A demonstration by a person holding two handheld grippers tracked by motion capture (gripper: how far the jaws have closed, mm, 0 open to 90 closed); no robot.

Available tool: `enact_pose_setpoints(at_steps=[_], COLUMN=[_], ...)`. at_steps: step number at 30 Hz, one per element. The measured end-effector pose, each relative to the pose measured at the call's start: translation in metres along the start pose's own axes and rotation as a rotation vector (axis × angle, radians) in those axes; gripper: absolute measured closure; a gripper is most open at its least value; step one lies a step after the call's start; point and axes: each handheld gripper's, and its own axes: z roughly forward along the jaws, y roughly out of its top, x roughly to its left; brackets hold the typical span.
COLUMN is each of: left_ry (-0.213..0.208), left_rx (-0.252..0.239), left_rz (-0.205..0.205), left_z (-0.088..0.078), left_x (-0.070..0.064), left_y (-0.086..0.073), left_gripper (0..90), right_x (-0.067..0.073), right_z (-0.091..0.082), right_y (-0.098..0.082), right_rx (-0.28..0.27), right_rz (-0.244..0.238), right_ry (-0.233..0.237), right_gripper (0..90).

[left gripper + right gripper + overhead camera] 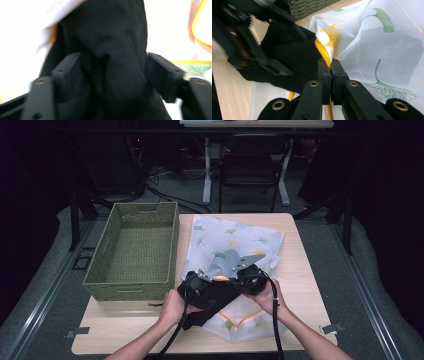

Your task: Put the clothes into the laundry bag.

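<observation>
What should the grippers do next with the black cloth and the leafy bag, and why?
Probably ease the left gripper back off the black cloth. Its jaws stand apart with the cloth loose between them. The right gripper is shut on the orange edge of the white leaf-print mesh bag, holding it up, so the cloth likely goes into the bag.

A black cloth (115, 50) hangs bunched between the left gripper's fingers (163, 75), which stand apart from it. A white mesh bag (387, 50), printed with green and orange leaves, has its orange-trimmed edge (323, 50) pinched between the right gripper's fingers (324, 75).
</observation>
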Motion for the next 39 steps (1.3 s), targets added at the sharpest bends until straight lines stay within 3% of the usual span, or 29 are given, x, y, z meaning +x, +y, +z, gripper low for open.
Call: enact_pose_setpoints(at_steps=[5, 7, 13, 16, 18, 22, 24, 29, 39], left_ry=[0.020, 0.030, -0.004, -0.057, -0.056, -0.074, -0.075, -0.064, -0.041], left_rx=[-0.010, 0.010, 0.059, 0.074, 0.072, 0.040, 0.032, -0.012, -0.142], left_rz=[0.004, 0.001, -0.023, -0.024, -0.015, 0.004, 0.004, -0.009, -0.046], left_z=[-0.017, -0.015, 0.005, 0.017, 0.021, 0.020, 0.017, 0.010, 0.000], left_x=[0.000, 0.002, 0.012, 0.013, 0.012, 0.012, 0.012, 0.010, 0.006], left_y=[-0.010, -0.013, -0.016, -0.019, -0.020, -0.022, -0.021, -0.016, 0.011], left_gripper=[16.5, 15.7, 16.0, 27.5, 39.2, 64.0, 70.3, 73.3, 73.6], right_x=[-0.001, -0.001, 0.000, 0.000, 0.001, 0.002, 0.002, 0.003, 0.006], right_z=[-0.001, -0.001, 0.000, 0.001, 0.002, 0.004, 0.005, 0.002, -0.006], right_y=[-0.001, -0.001, -0.001, -0.001, -0.001, -0.002, -0.002, 0.000, 0.008], right_rx=[-0.001, 0.000, 0.004, 0.010, 0.017, 0.024, 0.026, 0.012, -0.049], right_rz=[0.002, 0.000, -0.001, -0.002, -0.002, -0.004, -0.013, -0.015, 0.003], right_ry=[-0.006, -0.007, -0.003, -0.002, 0.002, 0.006, 0.007, 0.008, 0.031], right_gripper=[88.5, 88.5, 88.5, 88.5, 88.5, 88.5, 88.6, 88.6, 88.6])
